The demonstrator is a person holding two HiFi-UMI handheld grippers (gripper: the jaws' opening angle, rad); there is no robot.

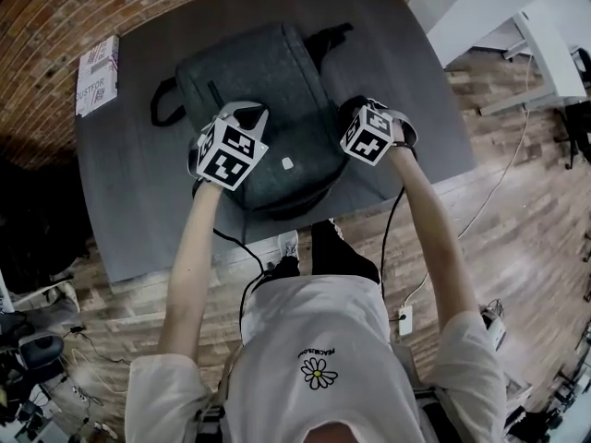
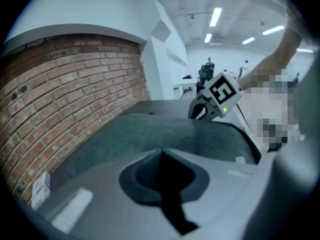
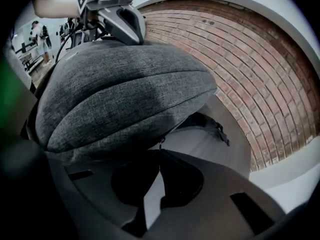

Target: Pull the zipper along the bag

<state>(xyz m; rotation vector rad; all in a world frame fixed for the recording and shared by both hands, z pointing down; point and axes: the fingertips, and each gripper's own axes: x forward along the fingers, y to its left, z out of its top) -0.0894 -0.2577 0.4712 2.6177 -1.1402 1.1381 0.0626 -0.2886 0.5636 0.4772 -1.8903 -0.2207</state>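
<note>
Bag zipper point(image 3: 160, 142) in claw point(image 3: 159, 151), label point(image 1: 287, 163) illegible

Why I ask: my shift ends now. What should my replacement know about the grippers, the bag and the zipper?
Left gripper: shut, nothing seen in it, over the bag.
Right gripper: shut on the zipper pull at the bag's side seam.
The bag lies on the grey table, with both grippers at its near end.
Done: the pull is gripped; how far the zip has run cannot be told.
Left: draw the pull along the seam, probably steadying the bag with the left gripper.
</note>
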